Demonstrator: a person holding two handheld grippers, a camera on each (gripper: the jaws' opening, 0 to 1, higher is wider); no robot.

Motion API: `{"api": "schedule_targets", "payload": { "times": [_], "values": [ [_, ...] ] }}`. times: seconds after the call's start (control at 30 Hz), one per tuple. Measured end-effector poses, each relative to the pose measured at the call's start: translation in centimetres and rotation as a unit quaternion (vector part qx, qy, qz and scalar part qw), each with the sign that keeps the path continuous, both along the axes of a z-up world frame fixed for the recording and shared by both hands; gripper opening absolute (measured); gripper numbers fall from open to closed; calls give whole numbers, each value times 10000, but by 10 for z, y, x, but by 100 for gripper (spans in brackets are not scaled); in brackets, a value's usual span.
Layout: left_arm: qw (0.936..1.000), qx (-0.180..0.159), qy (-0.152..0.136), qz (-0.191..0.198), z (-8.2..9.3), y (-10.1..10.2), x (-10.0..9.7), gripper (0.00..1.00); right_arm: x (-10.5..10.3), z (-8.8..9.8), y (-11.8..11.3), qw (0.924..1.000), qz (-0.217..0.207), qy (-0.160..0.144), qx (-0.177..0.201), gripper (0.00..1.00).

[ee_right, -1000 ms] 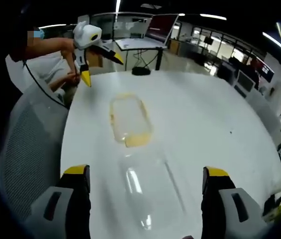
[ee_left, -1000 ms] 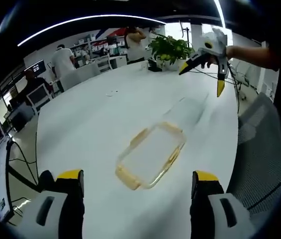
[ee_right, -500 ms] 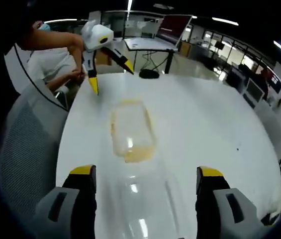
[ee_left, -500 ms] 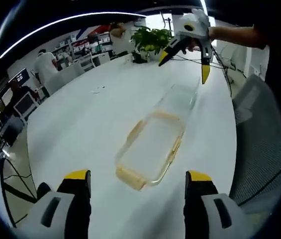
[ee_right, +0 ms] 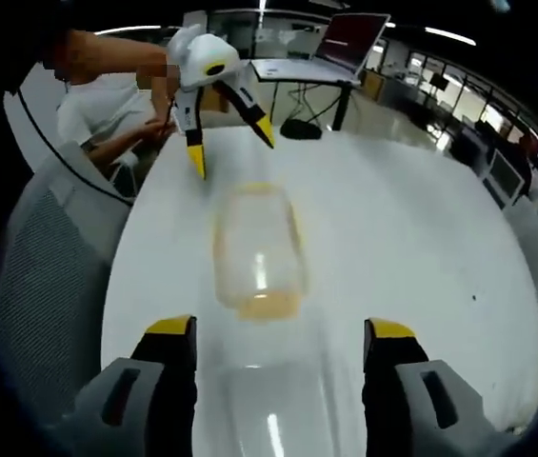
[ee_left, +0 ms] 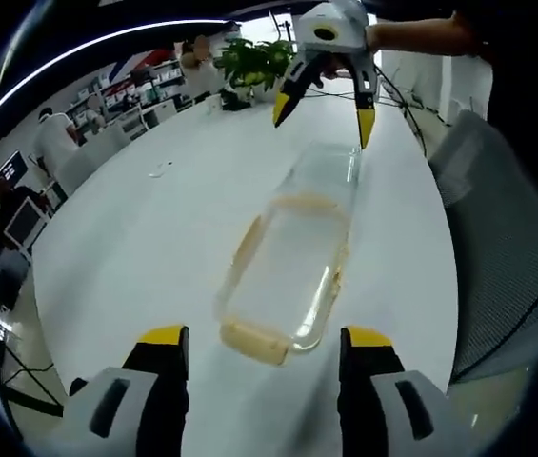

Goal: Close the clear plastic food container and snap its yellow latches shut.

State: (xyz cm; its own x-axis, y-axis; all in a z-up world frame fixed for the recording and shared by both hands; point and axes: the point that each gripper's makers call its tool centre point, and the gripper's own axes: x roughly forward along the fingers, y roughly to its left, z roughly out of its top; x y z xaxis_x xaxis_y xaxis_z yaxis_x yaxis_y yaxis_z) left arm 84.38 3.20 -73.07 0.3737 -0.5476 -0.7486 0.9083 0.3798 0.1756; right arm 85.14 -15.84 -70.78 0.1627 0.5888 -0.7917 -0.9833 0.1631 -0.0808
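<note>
A clear lid with yellow latches (ee_left: 288,276) lies flat on the white table (ee_left: 145,219), just ahead of my left gripper (ee_left: 266,341), which is open and holds nothing. Beyond the lid, end to end with it, sits the clear plastic tub (ee_left: 330,176). The right gripper (ee_left: 324,122) hovers open over the tub's far end. In the right gripper view the tub (ee_right: 278,409) lies between the jaws of my open right gripper (ee_right: 280,331), the lid (ee_right: 254,249) is further out, and the left gripper (ee_right: 230,145) hangs open above the lid's far end.
A grey mesh chair (ee_left: 497,238) stands against the table edge, seen also as the chair (ee_right: 49,276). A potted plant (ee_left: 249,62) sits at the table's far end. A desk with a laptop (ee_right: 335,52) stands beyond the table (ee_right: 411,219). People are in the background.
Both grippers have come lower and closer to the lid and tub, and each now hangs nearer the pieces in the other's view. Both stay open; lid and tub lie as before.
</note>
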Motion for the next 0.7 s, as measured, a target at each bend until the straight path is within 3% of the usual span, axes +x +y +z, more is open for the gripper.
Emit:
{"api": "schedule_targets", "payload": {
  "times": [0.7],
  "values": [
    [9945, 588, 307, -804, -28, 4, 16, 47, 4, -36, 17, 9977, 445, 318, -406, 54]
  ]
}}
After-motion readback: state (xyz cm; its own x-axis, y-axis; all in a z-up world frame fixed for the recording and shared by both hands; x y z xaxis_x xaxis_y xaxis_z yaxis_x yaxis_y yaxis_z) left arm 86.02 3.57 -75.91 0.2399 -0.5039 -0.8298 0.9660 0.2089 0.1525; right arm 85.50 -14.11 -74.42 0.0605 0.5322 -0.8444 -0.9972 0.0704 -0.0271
